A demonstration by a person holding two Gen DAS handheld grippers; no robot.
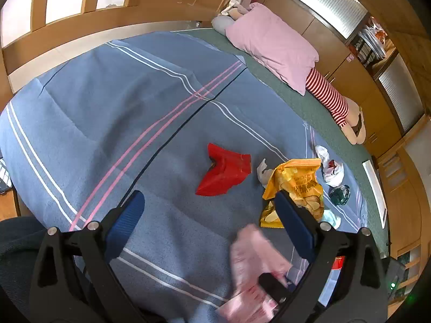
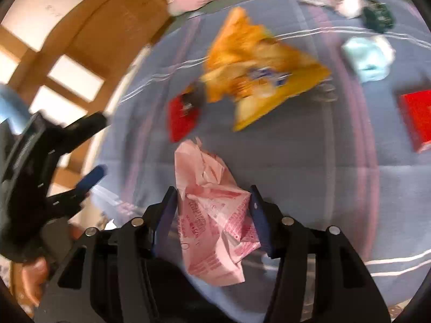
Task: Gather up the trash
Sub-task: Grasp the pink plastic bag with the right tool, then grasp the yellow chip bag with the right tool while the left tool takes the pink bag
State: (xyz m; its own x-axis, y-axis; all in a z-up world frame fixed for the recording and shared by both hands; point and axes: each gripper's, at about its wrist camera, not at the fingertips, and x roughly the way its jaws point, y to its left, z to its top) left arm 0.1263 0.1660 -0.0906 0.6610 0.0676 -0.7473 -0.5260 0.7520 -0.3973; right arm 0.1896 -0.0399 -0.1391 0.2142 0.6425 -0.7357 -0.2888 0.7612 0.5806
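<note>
Blue-padded fingers (image 2: 172, 210) of the right gripper (image 2: 214, 212) are seen pressed against both sides of a crumpled pink plastic bag (image 2: 215, 220) printed with red lettering, so the bag is held between them above the bed. From the left wrist view, the same pink plastic bag is seen blurred at the lower edge, with a dark part of the right gripper beside it. The fingers (image 1: 126, 220) of the left gripper (image 1: 210, 215) are spread wide, with nothing between them, and are held over the blue striped blanket (image 1: 107, 102).

On the blanket, a red wrapper (image 1: 225, 171) is seen lying flat ahead of the left gripper. Just to its right, a yellow chip bag (image 1: 295, 185) is seen, partly hidden behind the left gripper's right finger. A crumpled white tissue (image 1: 262, 172) is found touching the chip bag's left edge. Farther right, a white plastic bag (image 1: 331, 168) and a dark green wrapper (image 1: 340, 194) are seen close together, and a pale blue wad (image 1: 331, 219) is seen near the chip bag's lower corner. In the right wrist view, a red box (image 2: 417, 118) is seen at the right edge, well apart from the chip bag.

A pink pillow (image 1: 272, 43) and a stuffed doll with red-striped legs (image 1: 328, 97) are seen along the far side of the bed.
</note>
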